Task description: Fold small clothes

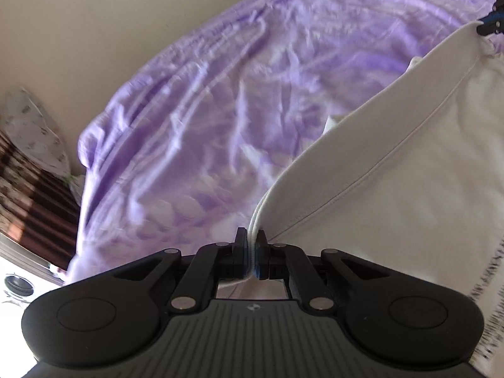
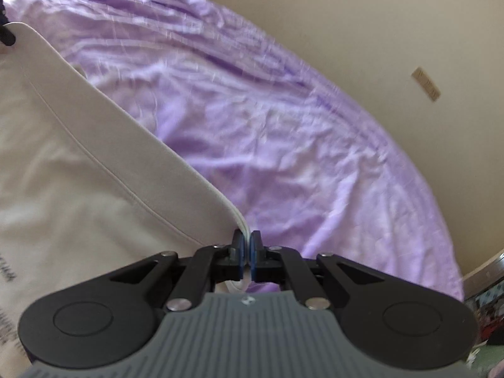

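Note:
A white garment (image 1: 393, 163) with a stitched hem band and dark print hangs stretched between both grippers, lifted above a purple bedsheet (image 1: 204, 119). My left gripper (image 1: 252, 239) is shut on one corner of the hem. My right gripper (image 2: 246, 239) is shut on the other corner of the same garment (image 2: 78, 157). The right gripper also shows at the far end of the hem in the left wrist view (image 1: 491, 25). The left gripper shows at the far end in the right wrist view (image 2: 6, 36).
The wrinkled purple sheet (image 2: 283, 145) covers a bed against a beige wall (image 2: 393, 31). A floral pillow (image 1: 34, 132) and a dark headboard (image 1: 34, 195) lie at the left. A small plate (image 2: 426, 83) is on the wall.

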